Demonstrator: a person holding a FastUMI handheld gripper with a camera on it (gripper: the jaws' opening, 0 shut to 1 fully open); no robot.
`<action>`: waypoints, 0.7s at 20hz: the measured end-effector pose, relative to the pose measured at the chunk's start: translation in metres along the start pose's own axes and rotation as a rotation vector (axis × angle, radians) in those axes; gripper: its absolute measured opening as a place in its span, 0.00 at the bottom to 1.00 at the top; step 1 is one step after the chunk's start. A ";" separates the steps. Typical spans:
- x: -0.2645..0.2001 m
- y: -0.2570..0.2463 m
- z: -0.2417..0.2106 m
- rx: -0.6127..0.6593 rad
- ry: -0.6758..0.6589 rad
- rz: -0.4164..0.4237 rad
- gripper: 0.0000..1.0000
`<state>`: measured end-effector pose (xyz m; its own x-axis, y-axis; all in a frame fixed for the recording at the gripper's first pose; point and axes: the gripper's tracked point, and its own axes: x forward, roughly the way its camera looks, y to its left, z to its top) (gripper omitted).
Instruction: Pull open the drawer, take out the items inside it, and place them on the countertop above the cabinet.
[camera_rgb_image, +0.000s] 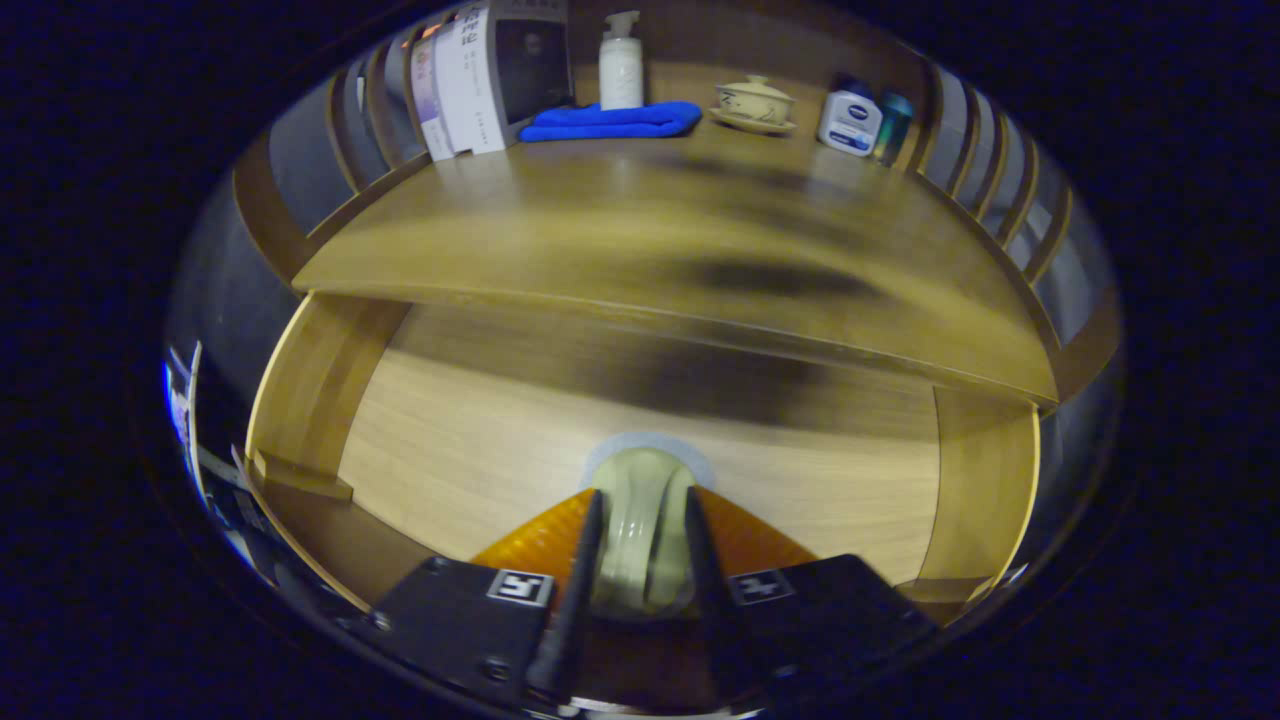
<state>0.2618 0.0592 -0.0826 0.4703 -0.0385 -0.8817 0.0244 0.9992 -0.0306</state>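
My gripper (642, 500) is shut on a pale, glossy ceramic piece (640, 520) that stands edge-up between the two fingers, a rounded rim showing just past the tips. It hangs over the open wooden drawer (470, 450), whose light floor lies below and ahead. Above and beyond the drawer runs the wooden countertop (600, 230), with a dark shadow across its middle. At the counter's back stand a lidded ceramic cup on a saucer (755, 103), a white pump bottle (621, 65) and a folded blue cloth (610, 121).
A book or box (480, 75) leans at the back left of the counter. A white and blue bottle (851, 120) and a teal bottle (893, 125) stand at the back right. Wooden slat rails (1000, 170) fence both sides of the counter.
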 end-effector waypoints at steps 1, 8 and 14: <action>-0.004 0.001 0.001 -0.031 -0.001 -0.007 0.43; -0.016 0.003 0.008 -0.071 -0.041 -0.011 0.17; -0.058 0.004 0.029 -0.086 -0.125 -0.012 0.16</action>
<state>0.2604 0.0653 -0.0183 0.5766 -0.0453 -0.8158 -0.0425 0.9954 -0.0853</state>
